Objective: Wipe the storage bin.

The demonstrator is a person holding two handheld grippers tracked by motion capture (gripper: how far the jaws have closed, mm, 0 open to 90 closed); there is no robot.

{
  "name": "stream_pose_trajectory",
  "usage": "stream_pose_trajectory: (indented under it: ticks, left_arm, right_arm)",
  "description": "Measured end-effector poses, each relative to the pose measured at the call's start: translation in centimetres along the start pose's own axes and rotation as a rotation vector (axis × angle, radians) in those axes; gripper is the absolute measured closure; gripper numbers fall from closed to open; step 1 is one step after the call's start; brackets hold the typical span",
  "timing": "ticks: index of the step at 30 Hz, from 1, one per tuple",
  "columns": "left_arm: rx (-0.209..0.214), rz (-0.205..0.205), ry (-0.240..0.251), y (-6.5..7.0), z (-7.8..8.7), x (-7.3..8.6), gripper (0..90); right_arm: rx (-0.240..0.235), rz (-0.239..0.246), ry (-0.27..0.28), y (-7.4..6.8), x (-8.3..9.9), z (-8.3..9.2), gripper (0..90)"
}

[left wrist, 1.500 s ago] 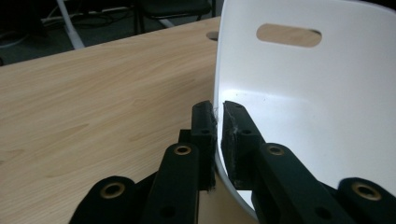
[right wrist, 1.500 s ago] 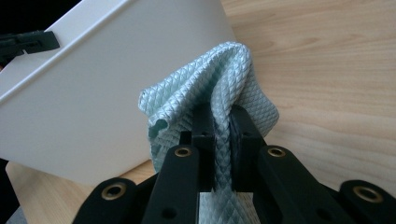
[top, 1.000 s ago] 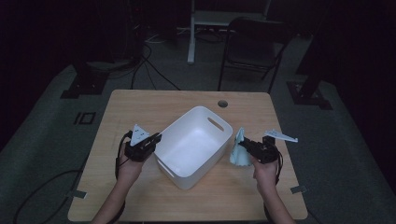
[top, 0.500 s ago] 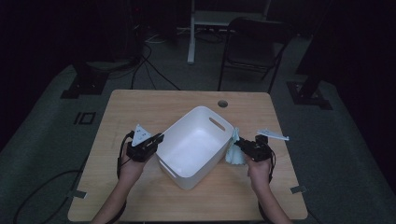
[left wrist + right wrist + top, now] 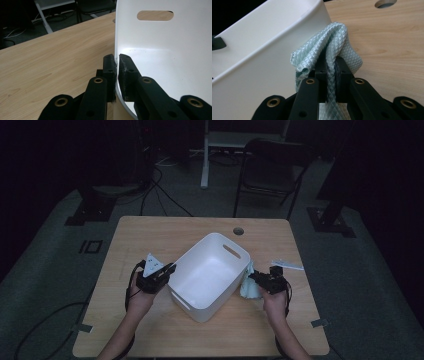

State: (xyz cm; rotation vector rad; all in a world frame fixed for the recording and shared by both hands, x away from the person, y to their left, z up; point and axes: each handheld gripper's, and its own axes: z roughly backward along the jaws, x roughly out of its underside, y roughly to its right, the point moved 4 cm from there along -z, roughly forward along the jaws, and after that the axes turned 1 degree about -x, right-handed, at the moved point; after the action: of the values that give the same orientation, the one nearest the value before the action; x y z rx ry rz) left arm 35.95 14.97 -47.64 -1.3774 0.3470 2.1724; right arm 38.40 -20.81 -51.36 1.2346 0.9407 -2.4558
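Note:
A white plastic bin [image 5: 212, 270] with handle slots sits tilted at the middle of the wooden table [image 5: 150, 235]. My left gripper [image 5: 167, 270] is shut on the bin's left rim [image 5: 117, 53], one jaw inside the wall and one outside. My right gripper [image 5: 252, 277] is just right of the bin, shut on a pale green quilted cloth [image 5: 247, 287]. In the right gripper view the bunched cloth [image 5: 329, 47] rises between the jaws, against the bin's outer wall [image 5: 262, 62].
A round cable hole [image 5: 238, 230] is in the table's far edge. A pale flat piece [image 5: 286, 265] lies on the table beyond my right gripper. A black chair [image 5: 270, 175] and a white desk frame [image 5: 210, 150] stand behind the table.
My right gripper with the cloth has moved left and nearer, closer to the bin's side. The left gripper has kept its hold on the rim.

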Motion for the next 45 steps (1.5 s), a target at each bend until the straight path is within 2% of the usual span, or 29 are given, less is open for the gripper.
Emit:
stream_pose_trajectory:
  ticks: [12, 15, 21, 24, 31, 34, 38, 41, 45]
  left_arm:
    - [0.014, 0.006, 0.0, 0.1, 0.0, 0.0, 83.5]
    - [0.016, 0.008, 0.001, 0.2, 0.0, 0.0, 83.4]
    - [0.01, 0.008, 0.0, 0.4, 0.0, 0.0, 83.3]
    - [0.01, 0.009, 0.001, 0.4, 0.0, 0.0, 83.3]
    - [0.021, 0.009, 0.002, 0.6, 0.0, -0.1, 83.1]
    - [0.025, 0.008, 0.0, 0.6, 0.0, -0.1, 83.1]
    - [0.028, 0.005, 0.001, 0.6, 0.0, -0.1, 83.0]
    - [0.034, 0.008, 0.0, 0.6, 0.0, -0.1, 82.9]
    - [0.033, 0.001, 0.003, 0.7, -0.1, -0.1, 82.7]
  right_arm:
    - [0.03, -0.01, -0.076, 1.1, 1.7, -1.7, 83.1]
    - [0.034, -0.03, -0.099, 1.6, 2.2, -2.2, 83.1]
    - [0.059, -0.034, -0.152, 2.5, 3.5, -3.4, 83.1]
    - [0.052, -0.056, -0.157, 2.5, 3.6, -3.5, 83.2]
    - [0.008, -0.047, -0.107, 1.0, 2.5, -2.0, 83.1]
    - [-0.034, -0.037, -0.054, -0.2, 1.4, -0.8, 83.1]
    - [-0.084, 0.003, 0.024, -2.2, -0.1, 1.0, 83.1]
    - [-0.089, 0.029, 0.042, -2.9, -0.5, 1.5, 83.0]
    - [-0.076, 0.027, 0.045, -2.5, -0.4, 1.3, 82.9]
